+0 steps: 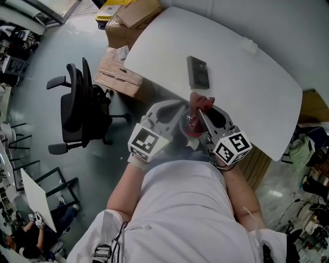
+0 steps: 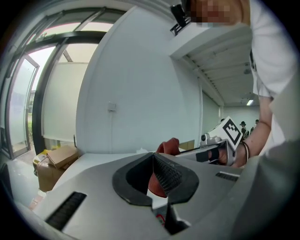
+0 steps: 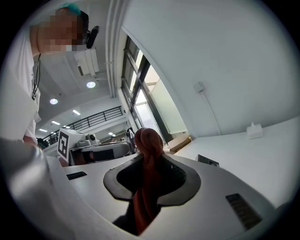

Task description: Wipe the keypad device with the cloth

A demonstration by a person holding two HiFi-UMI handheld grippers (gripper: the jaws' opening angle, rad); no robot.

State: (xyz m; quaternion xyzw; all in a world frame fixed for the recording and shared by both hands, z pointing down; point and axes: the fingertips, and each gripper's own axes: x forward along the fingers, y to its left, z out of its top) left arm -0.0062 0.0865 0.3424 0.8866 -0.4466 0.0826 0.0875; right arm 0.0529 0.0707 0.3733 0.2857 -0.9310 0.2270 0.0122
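Note:
The dark keypad device [image 1: 198, 72] lies flat on the white table [image 1: 247, 77], a short way beyond both grippers, and its edge shows in the right gripper view [image 3: 207, 160]. A red cloth [image 1: 199, 102] hangs bunched between the two grippers, just off the table's near edge. My right gripper [image 1: 199, 114] is shut on the cloth [image 3: 146, 140], which runs up between its jaws [image 3: 147, 157]. My left gripper [image 1: 184, 115] has its jaws together [image 2: 153, 157], with red cloth [image 2: 169, 145] caught in the gap behind the tips.
A black office chair [image 1: 79, 108] stands on the floor to the left. Cardboard boxes [image 1: 121, 72] sit by the table's left corner, with more [image 1: 136, 13] farther back. A small white object [image 1: 250, 46] rests at the table's far edge by the wall.

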